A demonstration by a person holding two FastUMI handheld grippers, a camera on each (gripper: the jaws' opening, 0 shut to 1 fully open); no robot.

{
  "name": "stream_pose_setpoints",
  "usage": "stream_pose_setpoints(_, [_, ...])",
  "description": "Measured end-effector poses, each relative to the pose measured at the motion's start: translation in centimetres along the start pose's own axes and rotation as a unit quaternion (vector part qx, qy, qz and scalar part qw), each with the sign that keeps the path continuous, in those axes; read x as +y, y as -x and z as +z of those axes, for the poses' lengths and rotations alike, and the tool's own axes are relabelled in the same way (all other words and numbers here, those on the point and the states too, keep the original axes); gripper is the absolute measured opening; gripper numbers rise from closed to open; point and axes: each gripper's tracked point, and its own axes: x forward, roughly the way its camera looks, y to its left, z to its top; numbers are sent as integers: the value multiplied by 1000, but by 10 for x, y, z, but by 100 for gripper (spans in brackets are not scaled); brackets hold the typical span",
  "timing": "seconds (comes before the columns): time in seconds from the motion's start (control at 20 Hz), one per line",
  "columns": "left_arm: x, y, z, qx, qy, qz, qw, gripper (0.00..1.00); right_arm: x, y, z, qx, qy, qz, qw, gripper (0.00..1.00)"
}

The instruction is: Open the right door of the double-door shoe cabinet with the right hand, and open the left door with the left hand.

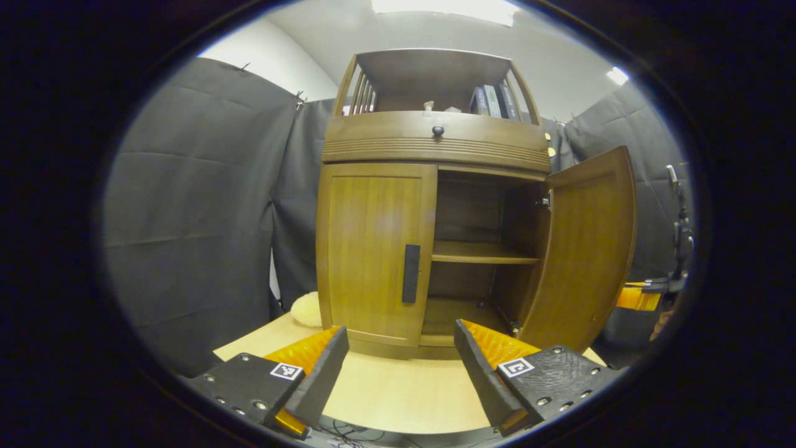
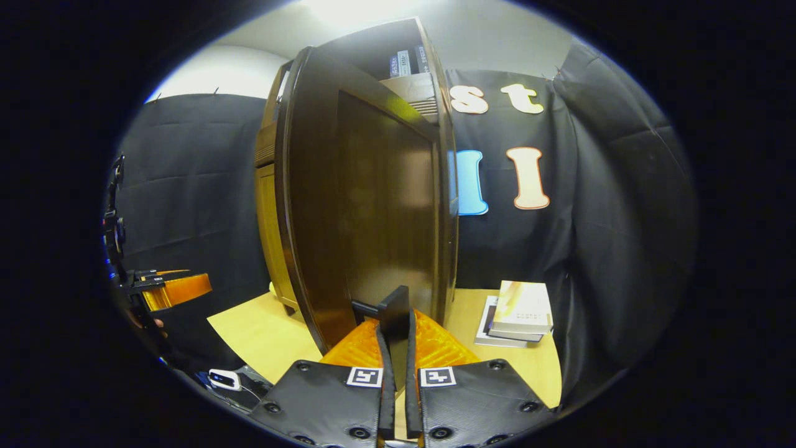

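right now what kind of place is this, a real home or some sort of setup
Most likely a staged recording booth, not a home: black cloth hangs as walls, and a wooden shoe cabinet sits on a light table rather than the floor. A few books lie beside it as props.

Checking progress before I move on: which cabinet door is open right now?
The right door, swung wide with the right gripper clamped on its handle. The left door sits shut, handle untouched.
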Motion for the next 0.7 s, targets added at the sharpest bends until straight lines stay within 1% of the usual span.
stream_pose_setpoints(0.05, [-2, 1, 1, 1, 2, 0, 1000, 100, -9, 2, 0, -2, -6, -8, 1000, 8])
stream_pose_setpoints(0.1, [-3, 1, 4, -2, 6, -3, 1000, 100, -17, 4, 0, -4, -8, -15, 1000, 4])
stream_pose_setpoints(0.2, [-5, 10, 8, -11, 7, -6, 1000, 100, -36, 6, 0, -7, -9, -29, 1000, 5])
stream_pose_setpoints(0.3, [-10, 18, 13, -15, -3, -8, 1000, 100, -34, 6, -1, -6, -19, -11, 1000, 7])
stream_pose_setpoints(0.35, [-16, 21, 12, -15, -7, -11, 1000, 100, -35, 6, 0, -9, -18, -13, 1000, 7])
stream_pose_setpoints(0.4, [-19, 21, 10, -13, -10, -12, 1000, 100, -35, 7, -1, -12, -16, -16, 1000, 4])
stream_pose_setpoints(0.45, [-20, 19, 7, -11, -10, -12, 1000, 100, -36, 7, -1, -14, -16, -21, 1000, 8])
stream_pose_setpoints(0.5, [-19, 18, 7, -10, -9, -11, 1000, 100, -35, 7, -2, -15, -15, -25, 999, 4])
stream_pose_setpoints(0.55, [-17, 18, 7, -9, -6, -10, 1000, 100, -36, 7, -2, -14, -17, -27, 999, 8])
stream_pose_setpoints(0.7, [-13, 15, 9, -7, -4, -9, 1000, 100, -36, 8, -4, -8, -22, -35, 999, 8])
